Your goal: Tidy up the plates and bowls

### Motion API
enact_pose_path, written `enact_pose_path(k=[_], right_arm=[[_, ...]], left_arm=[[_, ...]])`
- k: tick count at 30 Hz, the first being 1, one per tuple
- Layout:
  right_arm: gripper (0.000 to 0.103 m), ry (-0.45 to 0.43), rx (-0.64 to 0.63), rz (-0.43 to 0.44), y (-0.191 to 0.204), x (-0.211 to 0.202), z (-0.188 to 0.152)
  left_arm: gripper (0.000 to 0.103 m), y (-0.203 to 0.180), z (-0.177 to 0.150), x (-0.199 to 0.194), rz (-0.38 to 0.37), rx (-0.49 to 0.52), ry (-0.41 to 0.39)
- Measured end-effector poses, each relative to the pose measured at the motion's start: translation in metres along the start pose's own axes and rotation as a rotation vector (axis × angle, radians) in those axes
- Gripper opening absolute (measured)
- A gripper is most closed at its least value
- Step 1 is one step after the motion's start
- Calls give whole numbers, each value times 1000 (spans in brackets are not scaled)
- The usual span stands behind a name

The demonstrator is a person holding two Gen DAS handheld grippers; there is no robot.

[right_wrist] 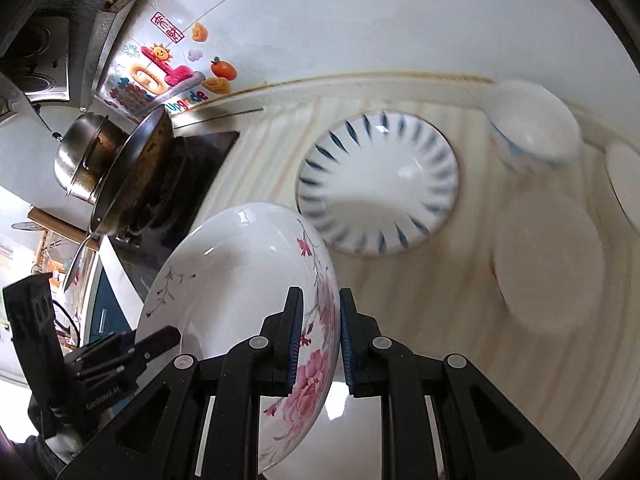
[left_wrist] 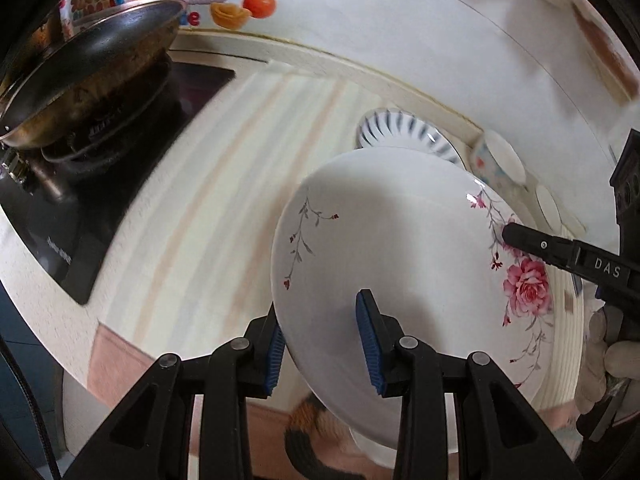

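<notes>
A white deep plate with pink roses (left_wrist: 400,232) hangs tilted above the counter. In the right wrist view the rose plate (right_wrist: 224,264) has its near rim pinched in my right gripper (right_wrist: 320,338), which is shut on it. One of that gripper's fingers (left_wrist: 520,240) shows on the plate's right rim. My left gripper (left_wrist: 323,348) straddles the opposite rim, its blue pads wide apart, so it is open. A blue-striped plate (right_wrist: 378,184) lies flat on the counter behind, beside a small patterned bowl (right_wrist: 532,124).
A blurred plain white plate (right_wrist: 548,264) lies on the striped mat (left_wrist: 224,168), with another white dish (right_wrist: 626,184) at the right edge. A dark frying pan (left_wrist: 92,68) sits on the black stove (left_wrist: 60,240) at left, with a steel pot (right_wrist: 80,152) behind it. A gloved hand (left_wrist: 600,352) holds the right gripper.
</notes>
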State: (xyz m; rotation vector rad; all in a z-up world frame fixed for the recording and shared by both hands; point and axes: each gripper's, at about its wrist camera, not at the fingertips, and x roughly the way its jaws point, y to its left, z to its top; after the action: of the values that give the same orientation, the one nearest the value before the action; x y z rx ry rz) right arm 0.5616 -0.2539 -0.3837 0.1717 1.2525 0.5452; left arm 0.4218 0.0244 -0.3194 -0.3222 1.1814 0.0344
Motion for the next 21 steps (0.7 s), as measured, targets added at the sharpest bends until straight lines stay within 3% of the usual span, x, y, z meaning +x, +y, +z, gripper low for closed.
enact_pose_path(k=[11,21], right_arm=[[19,54,98,-31,-57,-8,-95],[19,92,147,-52,-86,8,-123]], left_arm=[[31,-36,-60,33,20,116,106],[31,-54,-78,62,59,175,151]])
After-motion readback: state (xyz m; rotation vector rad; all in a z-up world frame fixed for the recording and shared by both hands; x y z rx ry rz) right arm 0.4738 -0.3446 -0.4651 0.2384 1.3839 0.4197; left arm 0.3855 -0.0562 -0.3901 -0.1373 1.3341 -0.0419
